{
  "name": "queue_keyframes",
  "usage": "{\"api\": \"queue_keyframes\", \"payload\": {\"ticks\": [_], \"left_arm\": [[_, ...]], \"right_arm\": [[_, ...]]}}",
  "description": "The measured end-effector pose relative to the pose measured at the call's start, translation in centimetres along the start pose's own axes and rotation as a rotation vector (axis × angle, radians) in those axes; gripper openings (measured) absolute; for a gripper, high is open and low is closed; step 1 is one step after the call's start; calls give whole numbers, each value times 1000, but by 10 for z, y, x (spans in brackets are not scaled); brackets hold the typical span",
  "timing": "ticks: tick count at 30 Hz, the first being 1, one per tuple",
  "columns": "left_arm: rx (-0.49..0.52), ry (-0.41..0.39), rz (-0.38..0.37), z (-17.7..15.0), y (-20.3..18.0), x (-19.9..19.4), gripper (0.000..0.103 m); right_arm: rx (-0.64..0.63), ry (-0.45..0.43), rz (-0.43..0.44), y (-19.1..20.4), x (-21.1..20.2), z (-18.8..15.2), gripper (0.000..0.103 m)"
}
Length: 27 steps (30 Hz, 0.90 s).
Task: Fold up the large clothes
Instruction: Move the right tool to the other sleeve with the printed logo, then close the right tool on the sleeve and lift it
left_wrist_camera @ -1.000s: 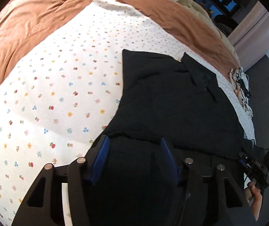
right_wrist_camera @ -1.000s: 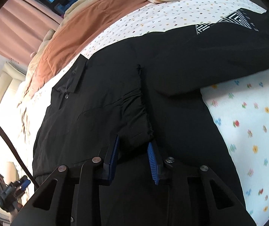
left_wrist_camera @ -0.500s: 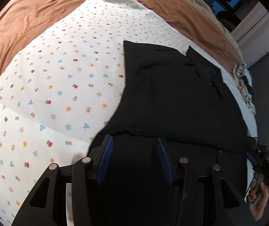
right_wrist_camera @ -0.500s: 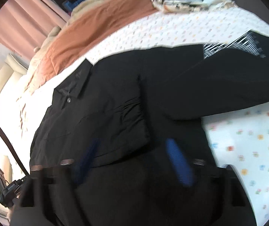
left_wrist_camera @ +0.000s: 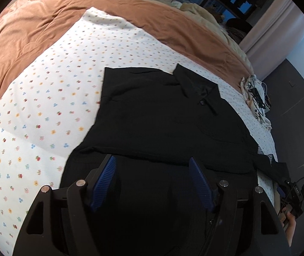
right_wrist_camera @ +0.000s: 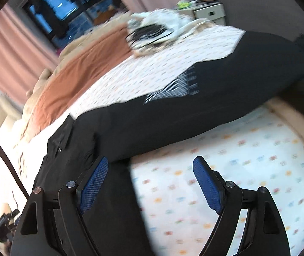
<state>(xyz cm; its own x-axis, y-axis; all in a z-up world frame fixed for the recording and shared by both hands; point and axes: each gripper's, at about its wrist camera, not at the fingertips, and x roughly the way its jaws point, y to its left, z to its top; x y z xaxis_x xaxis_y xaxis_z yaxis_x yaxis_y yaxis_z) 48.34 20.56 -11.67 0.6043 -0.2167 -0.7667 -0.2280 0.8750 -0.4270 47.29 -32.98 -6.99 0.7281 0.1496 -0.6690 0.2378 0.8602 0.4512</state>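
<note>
A large black collared shirt [left_wrist_camera: 162, 117] lies flat on the floral sheet [left_wrist_camera: 45, 106], with one sleeve folded in across its body. My left gripper [left_wrist_camera: 152, 160] hovers over the shirt's near hem; its jaws are opening and no cloth is pinched between the blue pads [left_wrist_camera: 103, 181]. My right gripper [right_wrist_camera: 151, 160] stands open above the shirt's edge [right_wrist_camera: 173, 111] and the sheet [right_wrist_camera: 237, 170], holding nothing. The other sleeve, with a white patterned print [right_wrist_camera: 173, 89], stretches away to the right. The right wrist view is blurred by motion.
A brown duvet [left_wrist_camera: 34, 27] covers the far side of the bed. A pile of light cloth with black cables [left_wrist_camera: 256, 98] sits at the bed's far corner. Pink curtains [right_wrist_camera: 13, 53], a dark window and a grey floor [left_wrist_camera: 297, 117] surround the bed.
The right gripper let go of the folded sleeve cuff, opened wide and swung right over the sheet. The left gripper's jaws widened and it lifted back from the shirt.
</note>
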Motion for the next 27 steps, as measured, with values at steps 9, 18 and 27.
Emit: {"api": "queue_keyframes", "payload": {"ticks": [9, 18, 27], "left_arm": [[61, 0, -19, -2, -45, 9, 72], [71, 33, 6, -5, -42, 20, 72], [33, 36, 36, 1, -15, 22, 72]], "right_arm": [[77, -102, -72, -46, -17, 15, 81], [120, -96, -122, -63, 15, 27, 66], [8, -154, -113, -29, 20, 42, 8]]}}
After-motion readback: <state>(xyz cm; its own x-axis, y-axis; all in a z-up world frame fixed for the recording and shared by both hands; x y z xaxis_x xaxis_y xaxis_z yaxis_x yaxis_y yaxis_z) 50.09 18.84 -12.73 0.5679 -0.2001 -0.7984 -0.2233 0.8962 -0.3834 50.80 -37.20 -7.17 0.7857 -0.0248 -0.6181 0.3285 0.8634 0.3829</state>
